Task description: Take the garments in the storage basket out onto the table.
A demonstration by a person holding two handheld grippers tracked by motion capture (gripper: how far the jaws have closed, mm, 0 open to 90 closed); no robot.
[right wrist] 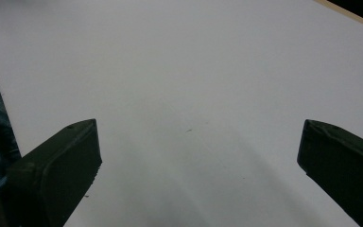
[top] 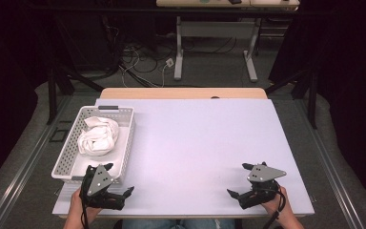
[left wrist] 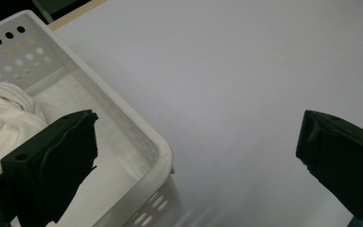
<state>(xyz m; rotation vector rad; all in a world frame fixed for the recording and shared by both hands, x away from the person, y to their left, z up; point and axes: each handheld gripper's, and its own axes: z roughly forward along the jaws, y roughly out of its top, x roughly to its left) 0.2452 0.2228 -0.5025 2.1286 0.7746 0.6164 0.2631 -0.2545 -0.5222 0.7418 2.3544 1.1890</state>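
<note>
Left gripper (top: 119,196): my jaws stand wide with nothing between them, low over the near left of the table (top: 195,143), just beside the basket's near corner.
Right gripper (top: 240,183): my jaws gape wide too, bare, at the near right.
Basket (top: 124,143): white, perforated, along the left edge.
Cloth (top: 97,136): white, bunched up in the basket's far half.

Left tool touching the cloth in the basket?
Apart. The left gripper view shows the left tool open above the basket corner, empty; the white cloth lies farther inside.
</note>
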